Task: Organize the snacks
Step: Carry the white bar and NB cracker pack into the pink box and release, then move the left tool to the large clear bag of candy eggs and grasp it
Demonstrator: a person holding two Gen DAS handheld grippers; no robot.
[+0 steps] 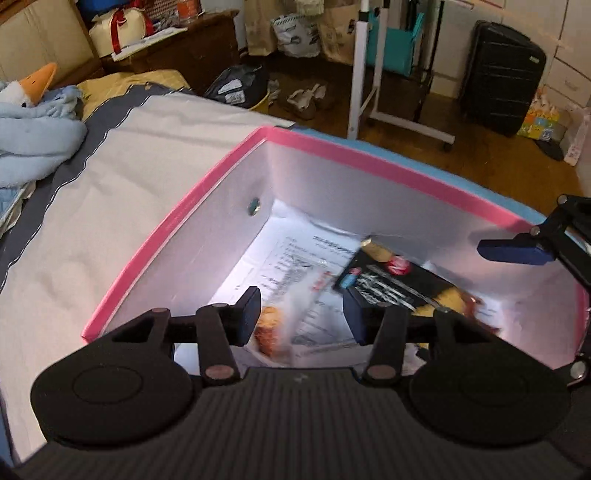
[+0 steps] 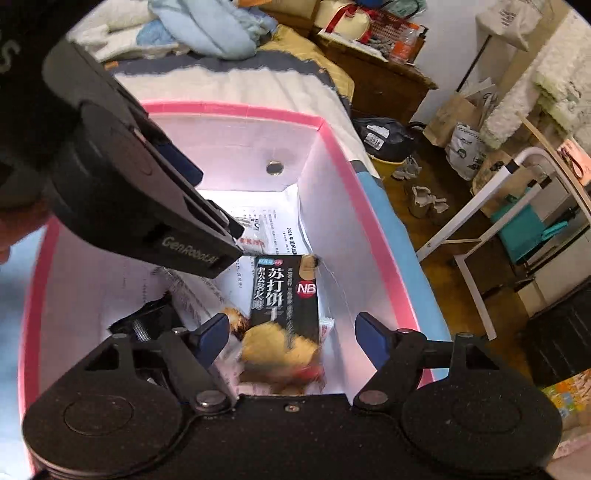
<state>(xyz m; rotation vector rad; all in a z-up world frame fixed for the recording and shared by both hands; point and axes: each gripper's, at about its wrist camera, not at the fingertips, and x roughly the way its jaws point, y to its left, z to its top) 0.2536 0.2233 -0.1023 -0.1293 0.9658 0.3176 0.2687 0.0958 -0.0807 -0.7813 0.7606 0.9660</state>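
A pink-rimmed box (image 1: 177,221) with white inner walls stands on the bed; it also shows in the right wrist view (image 2: 332,147). Inside lie a black soda-cracker packet (image 2: 284,295), seen blurred in the left wrist view (image 1: 399,284), and a clear-wrapped pastry (image 1: 273,325), on printed paper (image 1: 295,251). My left gripper (image 1: 301,314) is open above the pastry, holding nothing. My right gripper (image 2: 291,336) is open over the black packet, holding nothing. One right fingertip (image 1: 513,249) shows in the left wrist view at the box's right wall.
The box sits on a white and grey bedsheet (image 1: 92,221) near the bed's edge. A blue plush toy (image 1: 33,125) lies at the left. On the wooden floor beyond stand a white rack (image 1: 362,74), a black suitcase (image 1: 502,74) and paper bags (image 1: 295,33).
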